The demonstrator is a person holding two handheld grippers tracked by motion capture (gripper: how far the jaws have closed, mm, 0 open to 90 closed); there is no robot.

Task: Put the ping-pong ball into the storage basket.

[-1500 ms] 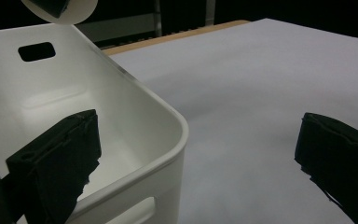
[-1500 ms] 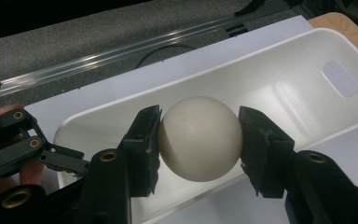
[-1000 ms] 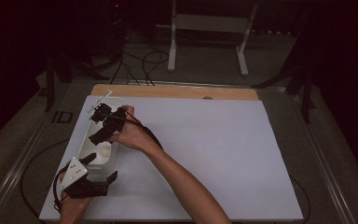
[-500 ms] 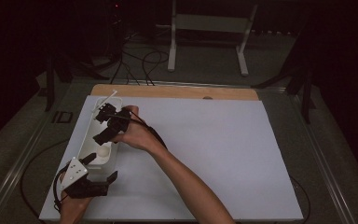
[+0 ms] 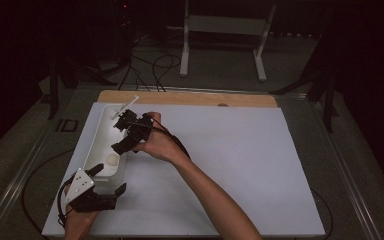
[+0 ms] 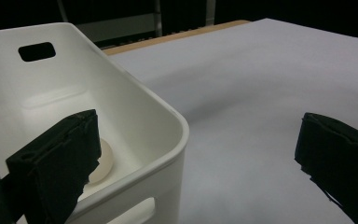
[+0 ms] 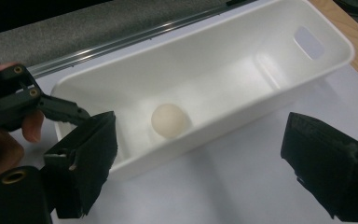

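White ball (image 7: 169,120) lies loose in white bin (image 7: 223,56); looks light, smooth, prone to roll. Grip across middle. Right gripper (image 7: 214,163) wide open, empty. Left gripper (image 6: 205,163) wide open, astride bin corner.

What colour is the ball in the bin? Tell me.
Cream ball, clearest in the right gripper view.

Ball (image 7: 169,120) is seated in bin (image 5: 98,145) (near end); bin is placed at mat's (image 5: 240,165) left edge.
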